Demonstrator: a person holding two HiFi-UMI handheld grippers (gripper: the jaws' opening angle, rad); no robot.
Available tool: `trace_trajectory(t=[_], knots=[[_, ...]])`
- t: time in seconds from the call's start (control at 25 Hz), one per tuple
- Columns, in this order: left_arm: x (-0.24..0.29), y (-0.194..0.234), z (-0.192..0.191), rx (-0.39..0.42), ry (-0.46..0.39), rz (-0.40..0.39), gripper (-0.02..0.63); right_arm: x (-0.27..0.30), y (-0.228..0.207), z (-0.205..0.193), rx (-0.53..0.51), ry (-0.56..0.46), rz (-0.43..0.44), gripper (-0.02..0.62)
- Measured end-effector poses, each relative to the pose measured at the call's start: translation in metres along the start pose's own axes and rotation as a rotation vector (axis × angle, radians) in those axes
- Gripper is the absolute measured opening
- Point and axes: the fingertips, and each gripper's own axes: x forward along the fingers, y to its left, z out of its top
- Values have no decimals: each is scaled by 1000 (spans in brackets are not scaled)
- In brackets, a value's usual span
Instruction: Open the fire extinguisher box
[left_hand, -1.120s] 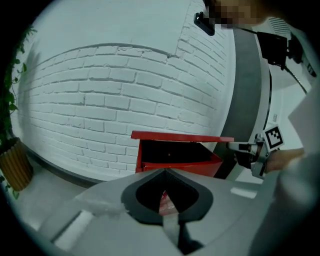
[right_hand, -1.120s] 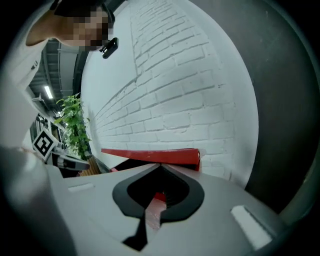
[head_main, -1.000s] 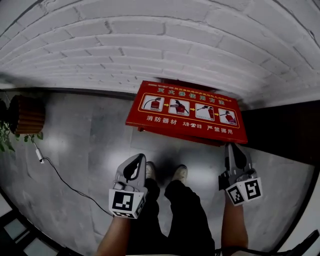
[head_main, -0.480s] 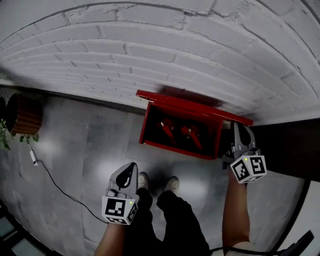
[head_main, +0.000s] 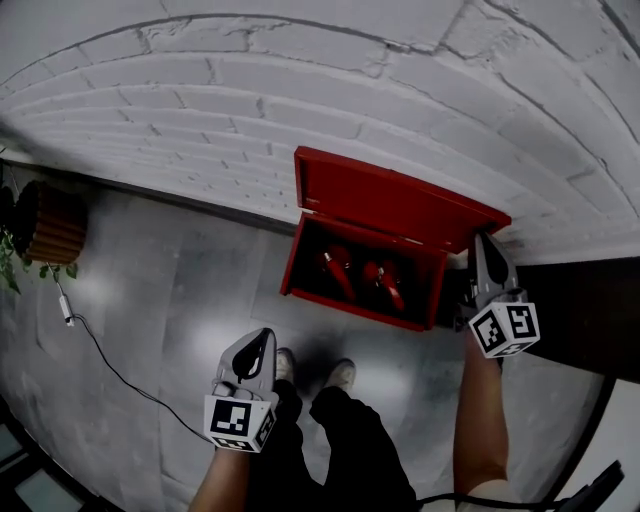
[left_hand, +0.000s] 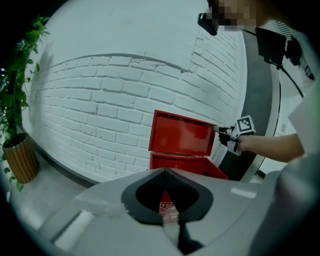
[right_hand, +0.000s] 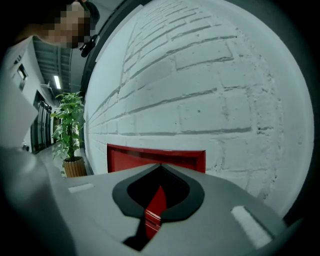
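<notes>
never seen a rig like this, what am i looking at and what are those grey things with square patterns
No robot here: a person holds a hand-held gripper, a two-jaw clamp, in each hand; the patterned cubes are part of them. One picture comes from a camera on the person's head, looking steeply down. The other two come from cameras riding on each one, looking along its jaws. On the floor by the brick wall sits a red box, lid up, two extinguishers inside. The right hand-held gripper is at the lid's right corner, seemingly shut on the lid. The left hand-held gripper hangs shut and empty. A plant pot stands at the left.
</notes>
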Motion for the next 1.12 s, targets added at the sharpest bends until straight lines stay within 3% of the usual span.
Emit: trace_trajectory(t=[0.32,0.68,1.12], knots=[[3,-7,14,21,-27,-15,3,-28,33,3,-69,-10,40,2],[-1,-29,41,83,-58,-74,3,-108,57,-19,26,0,-19,3],[-20,-47,93,166,-94,-105,3,-179,79,-12,96,-2,-103,2]])
